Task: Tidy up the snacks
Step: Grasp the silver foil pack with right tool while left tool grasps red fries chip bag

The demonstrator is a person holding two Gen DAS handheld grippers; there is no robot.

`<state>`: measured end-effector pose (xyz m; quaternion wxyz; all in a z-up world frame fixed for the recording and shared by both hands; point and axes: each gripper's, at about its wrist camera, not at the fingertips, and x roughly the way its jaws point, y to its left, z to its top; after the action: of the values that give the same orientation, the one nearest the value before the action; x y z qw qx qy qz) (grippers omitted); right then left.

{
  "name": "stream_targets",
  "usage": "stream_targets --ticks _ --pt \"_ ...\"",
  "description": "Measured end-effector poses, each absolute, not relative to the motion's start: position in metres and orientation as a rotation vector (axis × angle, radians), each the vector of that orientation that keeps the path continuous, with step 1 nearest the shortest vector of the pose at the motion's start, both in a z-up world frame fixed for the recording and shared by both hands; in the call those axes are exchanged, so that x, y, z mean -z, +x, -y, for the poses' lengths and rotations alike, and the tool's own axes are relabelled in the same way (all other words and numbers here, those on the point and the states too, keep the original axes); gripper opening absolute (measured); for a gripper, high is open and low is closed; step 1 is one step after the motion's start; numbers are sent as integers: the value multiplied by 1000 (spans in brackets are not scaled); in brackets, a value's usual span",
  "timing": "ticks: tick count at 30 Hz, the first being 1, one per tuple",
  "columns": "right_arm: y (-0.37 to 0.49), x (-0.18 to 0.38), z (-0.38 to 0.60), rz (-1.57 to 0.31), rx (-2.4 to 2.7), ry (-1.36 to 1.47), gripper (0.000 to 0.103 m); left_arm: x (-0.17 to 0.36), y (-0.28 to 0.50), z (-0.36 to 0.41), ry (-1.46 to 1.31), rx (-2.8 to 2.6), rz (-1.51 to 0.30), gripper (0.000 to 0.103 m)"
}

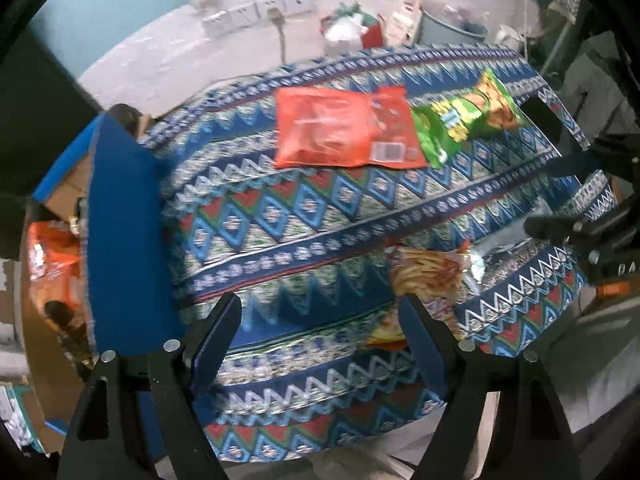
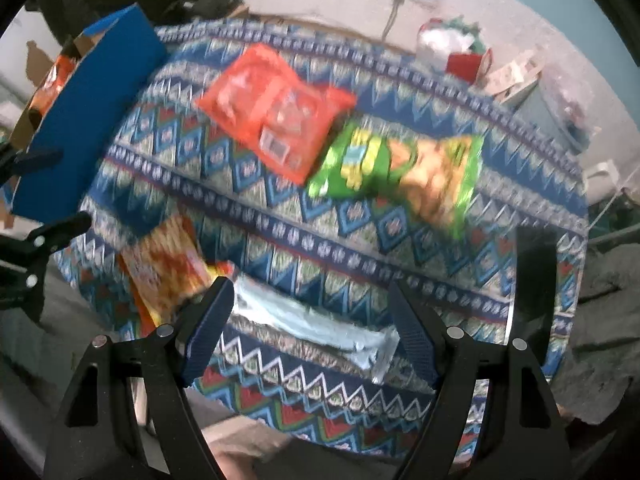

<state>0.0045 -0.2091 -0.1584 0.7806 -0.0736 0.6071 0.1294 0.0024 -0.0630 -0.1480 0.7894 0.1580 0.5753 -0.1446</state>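
Note:
An orange snack bag [image 1: 340,130] [image 2: 276,114] and a green chip bag [image 1: 466,114] [image 2: 396,164] lie side by side on the patterned tablecloth [image 1: 280,216]. A yellow-red fries bag [image 1: 428,276] [image 2: 164,264] lies near the front edge. A pale blue-silver packet [image 2: 316,324] lies between my right gripper's fingers. A blue box [image 1: 120,240] [image 2: 84,120] on the left holds an orange bag [image 1: 52,264]. My left gripper [image 1: 320,316] is open and empty above the cloth. My right gripper [image 2: 310,300] is open over the pale packet, and also shows in the left wrist view [image 1: 560,200].
Wall sockets [image 1: 256,12] with a plugged cable sit behind the table. A red-and-white bundle [image 2: 452,48] and a small carton [image 2: 512,76] lie at the far edge. A black flat object [image 2: 536,280] lies at the table's right edge.

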Motion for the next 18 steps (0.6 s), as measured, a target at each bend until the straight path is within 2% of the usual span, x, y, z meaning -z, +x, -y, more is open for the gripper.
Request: stream_targets --ticks 12,15,18 --pt "-11 200 209 -1385 -383 -303 79 179 7 94 360 376 -1312 82" --pt "-10 208 203 -1385 -400 -350 79 185 11 96 348 379 -1324 87" --pt "-7 218 199 -1389 -415 -376 79 188 16 95 319 381 -1335 87"
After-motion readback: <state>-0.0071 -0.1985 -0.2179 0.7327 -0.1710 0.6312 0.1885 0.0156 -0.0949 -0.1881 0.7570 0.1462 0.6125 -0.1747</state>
